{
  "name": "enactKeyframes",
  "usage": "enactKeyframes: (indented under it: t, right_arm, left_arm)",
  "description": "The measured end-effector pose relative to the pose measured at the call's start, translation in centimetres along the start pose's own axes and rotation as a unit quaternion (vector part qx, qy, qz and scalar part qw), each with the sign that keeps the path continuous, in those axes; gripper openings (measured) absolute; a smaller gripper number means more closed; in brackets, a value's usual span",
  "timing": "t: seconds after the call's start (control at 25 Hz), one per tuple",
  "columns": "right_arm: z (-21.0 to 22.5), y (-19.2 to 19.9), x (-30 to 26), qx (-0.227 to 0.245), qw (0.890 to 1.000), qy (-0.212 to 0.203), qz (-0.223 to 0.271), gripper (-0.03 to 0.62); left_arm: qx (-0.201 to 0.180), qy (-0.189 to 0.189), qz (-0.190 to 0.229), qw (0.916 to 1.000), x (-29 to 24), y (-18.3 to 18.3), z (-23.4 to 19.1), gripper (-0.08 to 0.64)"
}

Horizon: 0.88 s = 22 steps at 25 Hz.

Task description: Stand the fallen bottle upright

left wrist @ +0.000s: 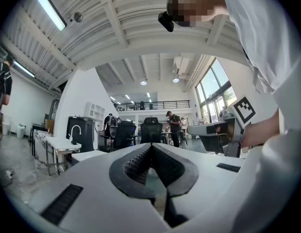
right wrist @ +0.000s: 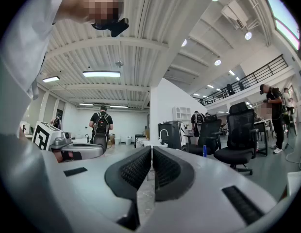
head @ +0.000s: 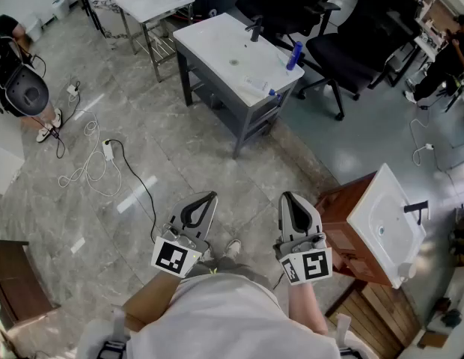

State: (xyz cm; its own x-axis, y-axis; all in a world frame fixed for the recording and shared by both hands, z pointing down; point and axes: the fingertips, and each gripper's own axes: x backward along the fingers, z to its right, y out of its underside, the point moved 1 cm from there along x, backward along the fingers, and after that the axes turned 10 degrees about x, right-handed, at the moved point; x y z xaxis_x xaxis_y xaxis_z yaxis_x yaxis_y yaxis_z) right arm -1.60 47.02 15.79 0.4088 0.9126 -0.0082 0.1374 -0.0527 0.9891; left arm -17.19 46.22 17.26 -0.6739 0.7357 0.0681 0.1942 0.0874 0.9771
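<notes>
**Operator A:** Where do we locate the bottle?

**Operator B:** We find the slim blue plastic bottle on the white-topped, grey-framed table, at its right edge, beside the black office chairs. In the right gripper view it shows as a thin vertical sliver, so we read it as standing rather than lying. A small blue piece sits near the table's front corner; we cannot tell what it is.

**Operator A:** How does the bottle sit relative to the fingers?

**Operator B:** Well apart. We hold the left gripper and the right gripper level, side by side and close to the body. A stretch of grey marble floor separates them from the table. The bottle is ahead of the right gripper, slightly to its right.

**Operator A:** What state do we record for the fingers?

**Operator B:** Left fingers: tips pressed together, nothing between them. Right fingers: closed to a hairline slit, nothing held.
</notes>
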Motion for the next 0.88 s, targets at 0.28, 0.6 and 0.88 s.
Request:
enactKeyframes:
  t: [0.28, 0.6, 0.88]
  right_arm:
    - [0.9, 0.6, 0.4, -0.002, 1.000, -0.031, -0.002, 0.043]
    - [2.6, 1.5, 0.3, -0.027, 0.998, -0.050, 0.012, 0.043]
    - [4.4, 3.4, -0.3, -0.027, 0.997, -0.067, 0.012, 0.043]
  left_arm:
    - [0.009, 0.007, -0.002, 0.9999, -2.0, 1.0, 1.6, 0.017]
    - [-0.001, -0.010, -0.009, 0.9999, -3.4, 1.6, 1.4, 0.017]
    - [-0.013, -0.043, -0.009, 0.9990, -4.0, 2.3, 1.2, 0.017]
